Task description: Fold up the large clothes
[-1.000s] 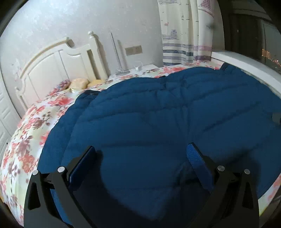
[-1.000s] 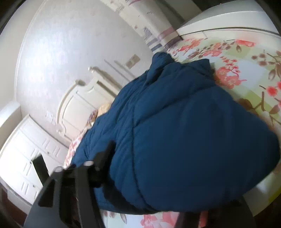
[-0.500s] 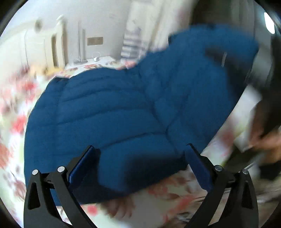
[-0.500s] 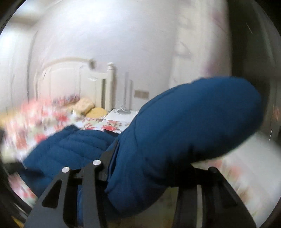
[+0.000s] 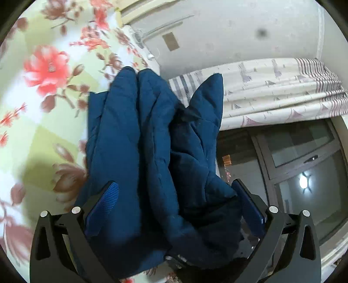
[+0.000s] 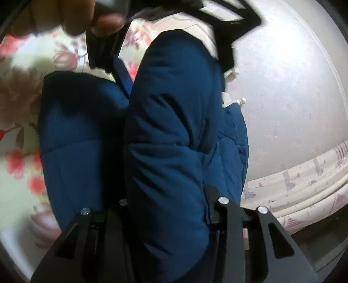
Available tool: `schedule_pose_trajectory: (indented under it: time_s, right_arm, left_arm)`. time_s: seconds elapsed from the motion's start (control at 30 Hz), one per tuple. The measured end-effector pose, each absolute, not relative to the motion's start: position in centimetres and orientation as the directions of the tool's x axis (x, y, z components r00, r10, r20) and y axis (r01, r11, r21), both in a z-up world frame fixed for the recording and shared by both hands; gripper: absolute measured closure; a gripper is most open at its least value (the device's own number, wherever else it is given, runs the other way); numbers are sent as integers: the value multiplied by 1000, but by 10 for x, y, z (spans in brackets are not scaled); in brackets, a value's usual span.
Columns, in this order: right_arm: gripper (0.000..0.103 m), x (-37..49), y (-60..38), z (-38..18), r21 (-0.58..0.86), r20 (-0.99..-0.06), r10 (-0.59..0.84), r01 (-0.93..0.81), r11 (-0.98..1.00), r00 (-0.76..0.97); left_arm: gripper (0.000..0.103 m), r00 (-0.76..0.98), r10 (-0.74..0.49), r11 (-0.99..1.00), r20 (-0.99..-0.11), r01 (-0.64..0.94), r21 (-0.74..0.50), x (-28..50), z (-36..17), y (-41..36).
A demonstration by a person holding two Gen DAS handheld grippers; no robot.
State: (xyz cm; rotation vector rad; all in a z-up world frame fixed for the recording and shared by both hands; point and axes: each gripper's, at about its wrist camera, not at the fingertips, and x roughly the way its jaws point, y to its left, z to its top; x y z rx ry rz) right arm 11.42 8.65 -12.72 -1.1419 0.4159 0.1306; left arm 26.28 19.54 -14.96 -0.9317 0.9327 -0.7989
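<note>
Between the two black fingers of the left gripper [image 5: 174, 196]: a thick bunch of the dark blue quilted puffer jacket [image 5: 139, 152], filling the whole gap, both blue pads pressed into the padding, so clamped on the jacket with jaws standing wide. Hanging up off the floral bedsheet with red and brown flowers [image 5: 43, 76], folds running away toward the pale wall and the striped cream curtain [image 5: 282, 91]. Dark window [image 5: 304, 156] off to the right, lamp reflected in the glass.

Over on the right wrist view, pretty blurry: same blue jacket [image 6: 169, 141] bulging between the fingers of the right gripper [image 6: 169, 204], jaws closing on a fat roll of it, fabric squeezed tight against both sides. Further up, the other gripper [image 6: 121, 71] gripping the far part of the jacket, with a hand [image 6: 71, 17] wrapped round its handle at the top edge. Flowered sheet [image 6: 19, 122] on the left, wall and curtain on the right.
</note>
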Motion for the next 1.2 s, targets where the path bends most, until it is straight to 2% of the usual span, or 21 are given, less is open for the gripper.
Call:
schedule_pose_trajectory:
  time_s: [0.1,0.27,0.4,0.53,0.63,0.67,0.7,0.73,0.77,0.8,0.87,0.93,1.03,1.2]
  right_arm:
    - [67,104,75,-123,-847,-351,-75,-282,452,933]
    - [67,89,53,-119,-829,-302,-19,-253,499,953]
    - [67,86,49,-127,-855,-293,-23,-252,453,956]
    - [67,80,42,-136,-882,-274,-26,-241,405,961]
    - [65,81,44,-139,-896,-260,-26,-231,380,965]
    - [59,79,41,-139,-897,-260,-25,-232,377,965]
    - [42,74,39,-142,-894,-263,-21,-236,381,964]
    - [30,66,33,-138,-886,-260,-12,-234,399,965]
    - [5,56,27,-133,-882,-235,-6,-211,422,972]
    - [3,46,17,-127,-870,-215,2,-193,455,977]
    - [3,34,-8,-119,-806,-265,-10,-216,552,964]
    - [3,29,-47,-113,-667,-376,-12,-262,697,926]
    - [3,27,-94,-117,-477,-492,-2,-268,837,871]
    - [4,29,-110,-119,-389,-530,-14,-228,892,848]
  left_arm:
    - [4,354,-879,408,-319,213,-888,272,-138,183]
    - [4,290,-856,500,-427,259,-827,310,-118,163]
    - [4,219,-829,557,-514,249,-792,346,-111,142]
    - [4,177,-818,574,-547,310,-758,358,-89,117]
    - [4,181,-712,692,-678,346,-634,360,-85,94]
    - [7,185,-635,755,-750,356,-551,363,-91,82]
    - [9,201,-599,781,-775,363,-509,364,-95,79]
    - [17,212,-600,780,-771,367,-507,361,-98,81]
    - [29,226,-619,769,-752,366,-524,360,-100,84]
    - [33,232,-632,762,-740,359,-539,358,-101,90]
    - [47,251,-654,748,-713,350,-564,353,-102,101]
    - [50,265,-654,750,-709,353,-560,351,-102,104]
    - [52,280,-642,759,-714,363,-540,347,-98,101]
    - [58,319,-616,781,-720,364,-508,346,-90,92]
